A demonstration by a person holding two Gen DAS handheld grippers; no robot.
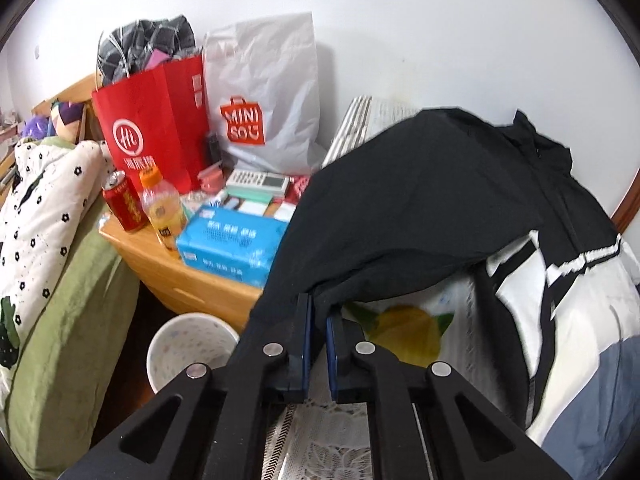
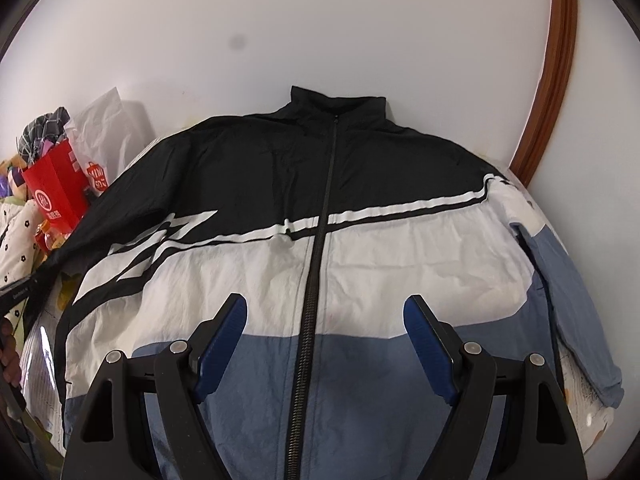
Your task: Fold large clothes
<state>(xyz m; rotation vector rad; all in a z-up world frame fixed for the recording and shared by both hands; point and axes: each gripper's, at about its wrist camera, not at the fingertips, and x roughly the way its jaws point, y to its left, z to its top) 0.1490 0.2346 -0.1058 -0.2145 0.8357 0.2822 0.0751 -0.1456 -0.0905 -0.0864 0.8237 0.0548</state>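
Observation:
A zip-up jacket (image 2: 360,160), black on top, white in the middle and blue below, lies front-up and spread flat against the wall. In the left wrist view my left gripper (image 1: 319,316) is shut on the edge of the jacket's black left sleeve (image 1: 380,220), which hangs raised and draped above a lemon-print cover (image 1: 404,332). My right gripper (image 2: 326,301) stands open over the jacket's lower front, its blue pads (image 2: 224,336) on either side of the black zipper (image 2: 310,320), with nothing pinched. The right sleeve (image 2: 560,280) lies along the jacket's right side.
A wooden nightstand (image 1: 160,264) to the left carries a red paper bag (image 1: 156,128), a white shopping bag (image 1: 268,92), a red can (image 1: 122,204), an orange bottle (image 1: 160,208) and a blue tissue box (image 1: 232,240). A white bin (image 1: 188,348) stands below. A green-sheeted bed (image 1: 68,300) lies far left.

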